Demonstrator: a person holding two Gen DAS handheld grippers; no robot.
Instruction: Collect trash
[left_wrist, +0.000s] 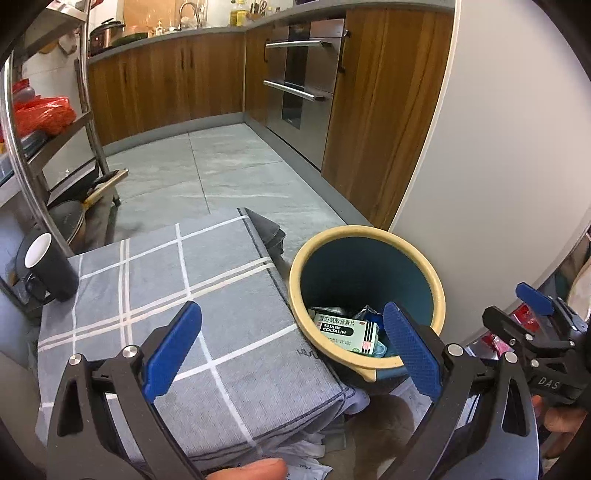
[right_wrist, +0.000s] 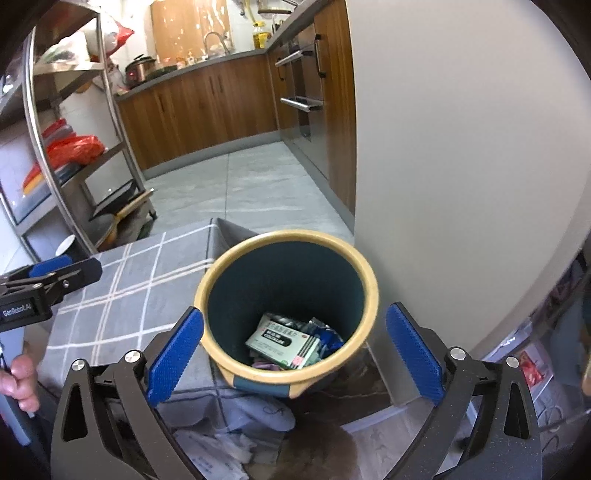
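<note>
A teal trash bin with a cream rim (left_wrist: 437, 291) (right_wrist: 371, 291) stands beside a small table. Inside lie a green-and-white medicine box (left_wrist: 347, 332) (right_wrist: 284, 341) and crumpled wrappers. My left gripper (left_wrist: 291, 347) is open and empty, over the table's right edge and the bin's near rim. My right gripper (right_wrist: 295, 349) is open and empty, just above the bin's mouth. The right gripper shows in the left wrist view (left_wrist: 532, 321) at the right, and the left gripper shows in the right wrist view (right_wrist: 55, 273) at the left.
The table has a grey checked cloth (left_wrist: 166, 295) (right_wrist: 122, 295). A black mug with white inside (left_wrist: 44, 266) stands at its left edge. A steel shelf rack (left_wrist: 44, 147) is at left, wooden cabinets and an oven (left_wrist: 299, 81) behind, a white wall (right_wrist: 461, 147) at right. Papers (right_wrist: 214, 454) lie below.
</note>
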